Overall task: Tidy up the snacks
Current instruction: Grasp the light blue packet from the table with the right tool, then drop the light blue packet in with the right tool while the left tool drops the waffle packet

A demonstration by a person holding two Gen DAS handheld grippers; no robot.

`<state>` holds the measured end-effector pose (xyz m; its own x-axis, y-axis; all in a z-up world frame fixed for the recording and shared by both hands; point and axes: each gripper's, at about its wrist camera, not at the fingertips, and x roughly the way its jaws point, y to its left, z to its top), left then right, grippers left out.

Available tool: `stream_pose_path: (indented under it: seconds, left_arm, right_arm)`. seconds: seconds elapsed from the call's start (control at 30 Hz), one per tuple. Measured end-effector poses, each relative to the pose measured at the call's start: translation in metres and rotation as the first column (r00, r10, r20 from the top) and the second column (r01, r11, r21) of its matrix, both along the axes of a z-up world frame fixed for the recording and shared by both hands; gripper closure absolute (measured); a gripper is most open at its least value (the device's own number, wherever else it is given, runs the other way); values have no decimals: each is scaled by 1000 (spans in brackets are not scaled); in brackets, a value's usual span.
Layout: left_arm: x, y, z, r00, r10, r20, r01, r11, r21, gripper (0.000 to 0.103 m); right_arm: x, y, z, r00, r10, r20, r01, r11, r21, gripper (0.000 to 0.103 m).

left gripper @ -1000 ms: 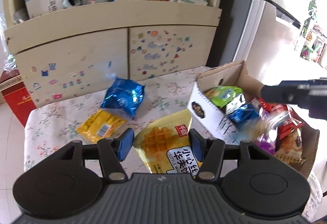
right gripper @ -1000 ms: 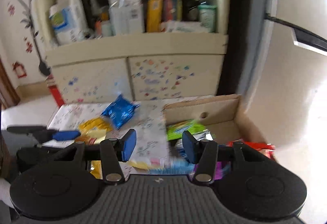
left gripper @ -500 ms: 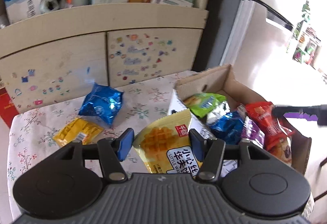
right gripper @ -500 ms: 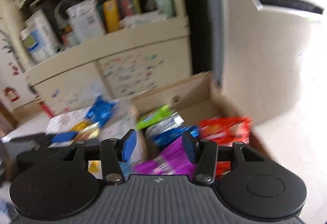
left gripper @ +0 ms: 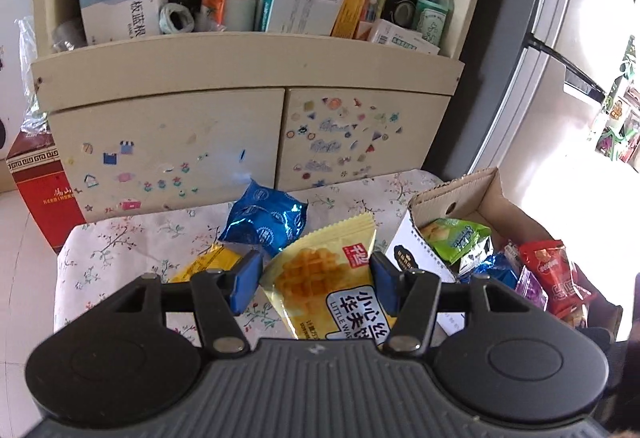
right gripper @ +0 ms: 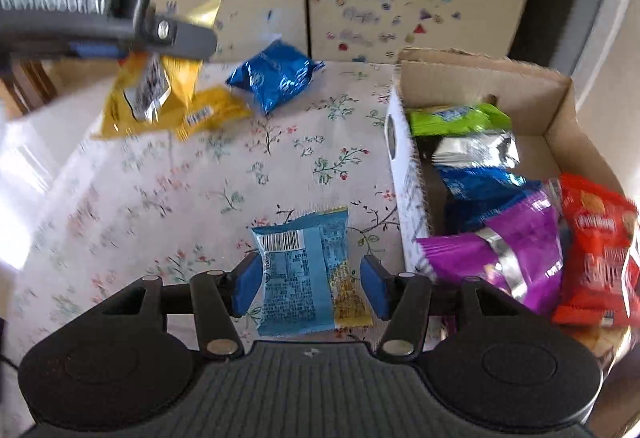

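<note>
Right gripper (right gripper: 308, 288) has dropped from box to tabletop (right gripper: 168, 206), jaws opening astride the light-blue packet (right gripper: 304, 278) | left gripper (left gripper: 312, 278) clamped on waffle packet (left gripper: 332, 278), seemingly lifted | centre the packet, close gently, carry to cardboard box (right gripper: 480, 74).

The left gripper (left gripper: 316, 280) is clamped on a yellow waffle packet (left gripper: 332, 282), held above the floral tablecloth (left gripper: 120, 250). Beyond it lie a blue packet (left gripper: 266, 220) and a yellow packet (left gripper: 208, 264). To the right, a cardboard box (left gripper: 460, 194) holds green, blue, purple and red packets.
</note>
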<state>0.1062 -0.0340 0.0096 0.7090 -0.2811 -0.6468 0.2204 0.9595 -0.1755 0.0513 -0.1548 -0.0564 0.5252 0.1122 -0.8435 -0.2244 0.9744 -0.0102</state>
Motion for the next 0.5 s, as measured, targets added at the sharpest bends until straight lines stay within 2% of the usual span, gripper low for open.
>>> stream_pose_path:
  seconds: [0.1, 0.2, 0.3, 0.37, 0.4, 0.5]
  left_arm:
    - [-1, 4, 0, 1000, 2, -6, -3, 1000, -10, 45]
    - [-2, 6, 0, 1000, 5, -8, -5, 1000, -17, 45]
    - [-2, 6, 0, 1000, -1, -11, 0, 1000, -18, 45]
    - [-1, 5, 0, 1000, -1, -12, 0, 1000, -18, 45]
    - [-1, 5, 0, 1000, 0, -11, 0, 1000, -17, 45]
    - [0, 4, 0, 1000, 4, -8, -4, 1000, -15, 45]
  right_arm:
    - [3, 15, -7, 999, 42, 17, -41, 997, -73, 29]
    - [12, 20, -20, 999, 32, -34, -35, 992, -121, 28]
    - [13, 29, -28, 998, 50, -38, -56, 980, -191, 27]
    - [15, 28, -26, 999, 32, -29, -37, 981, -189, 39]
    - [15, 27, -24, 999, 32, -22, -35, 980, -195, 50]
    - [14, 17, -17, 999, 24, -29, -27, 993, -111, 52]
